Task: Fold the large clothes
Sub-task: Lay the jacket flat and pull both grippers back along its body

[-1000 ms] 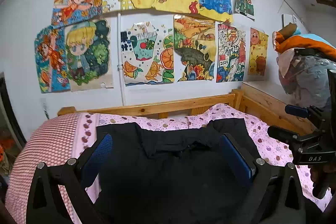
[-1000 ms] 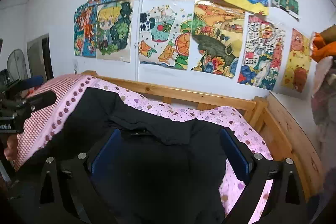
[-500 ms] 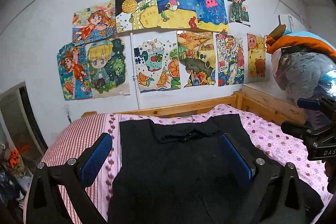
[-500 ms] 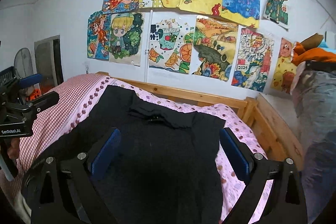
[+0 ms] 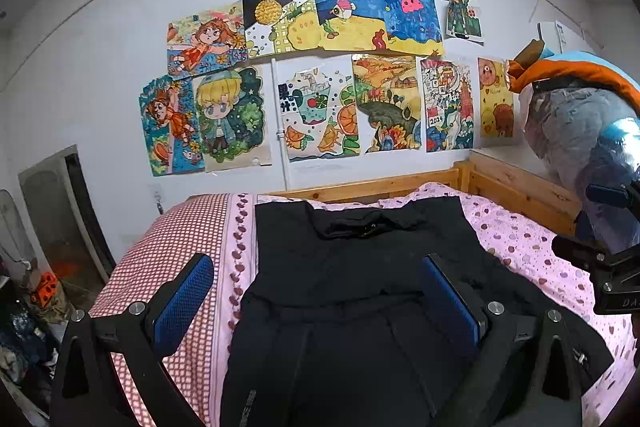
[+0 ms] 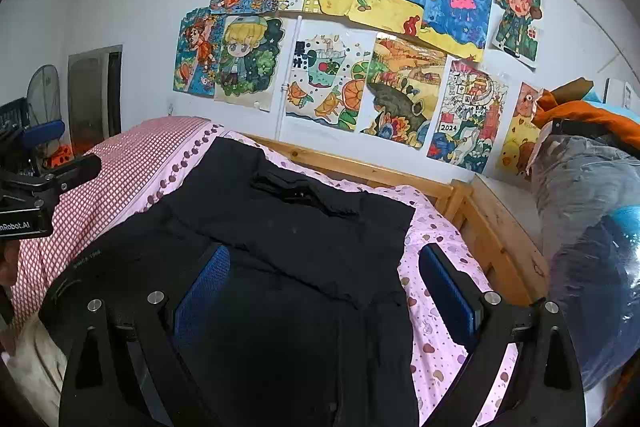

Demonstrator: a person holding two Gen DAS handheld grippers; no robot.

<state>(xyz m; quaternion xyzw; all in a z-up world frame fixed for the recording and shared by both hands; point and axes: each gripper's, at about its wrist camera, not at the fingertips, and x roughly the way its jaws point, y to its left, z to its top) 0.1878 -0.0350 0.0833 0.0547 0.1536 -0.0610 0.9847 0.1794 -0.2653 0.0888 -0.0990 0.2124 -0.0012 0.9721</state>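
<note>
A large black garment (image 5: pixel 360 267) lies spread flat on the pink dotted bed sheet (image 5: pixel 520 239), collar toward the far wall; it also shows in the right wrist view (image 6: pixel 288 239). My left gripper (image 5: pixel 318 291) is open and empty above the garment's near part, its blue pads wide apart. My right gripper (image 6: pixel 324 291) is open and empty above the garment's right half. Each gripper shows at the edge of the other's view: the right one (image 5: pixel 600 267) and the left one (image 6: pixel 36 179).
A red checked cover (image 5: pixel 176 247) lies at the bed's left. A wooden bed frame (image 5: pixel 520 187) runs along the back and right. Bagged bedding (image 5: pixel 580 131) is piled at right. Drawings (image 5: pixel 320 75) cover the wall. A doorway and clutter (image 5: pixel 48 227) are at left.
Both grippers have pulled back and risen from the garment, so more of the bed and wall shows. The garment lies still and both grippers stay open.
</note>
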